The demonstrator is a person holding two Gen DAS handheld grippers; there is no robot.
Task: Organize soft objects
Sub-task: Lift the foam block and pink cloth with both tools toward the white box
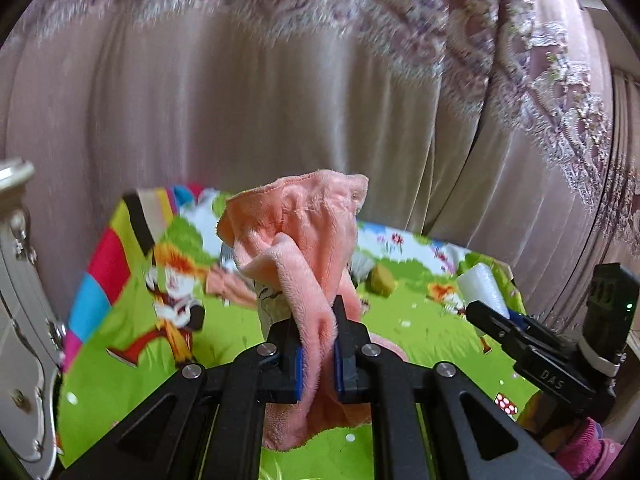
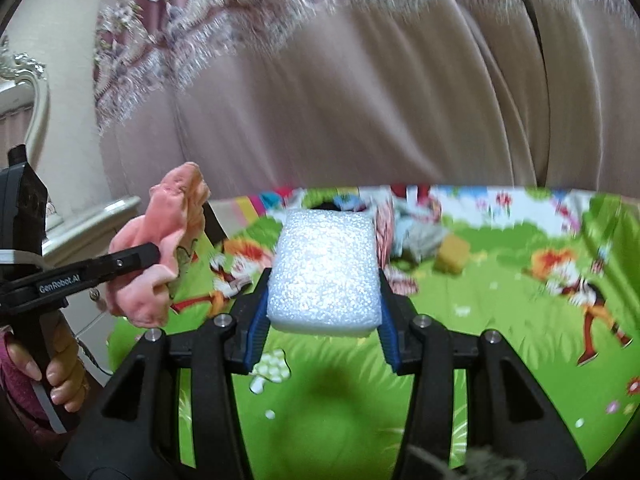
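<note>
Two grippers, each pinching one soft thing above the cartoon mat.

The left gripper (image 1: pixel 316 344) is clamped on a pink fleece cloth (image 1: pixel 296 240), which bunches up above its fingers and hangs below them, lifted off the cartoon mat (image 1: pixel 120 368). The right gripper (image 2: pixel 322 312) pinches a white foam block (image 2: pixel 324 272) between its blue pads, also held above the mat. Seen from the right wrist, the cloth hangs over the mat's left edge, next to a white carved cabinet (image 2: pixel 80 232). A pleated beige curtain (image 1: pixel 240 100) with a lace border hangs close behind the mat's far edge. Toward that far edge lie one yellow sponge (image 2: pixel 452 258) and, just left of it, a grey crumpled cloth (image 2: pixel 420 240), blurred; the near green part of the mat lies bare. Counted: two grippers, one pink cloth, one foam block, one sponge.
</note>
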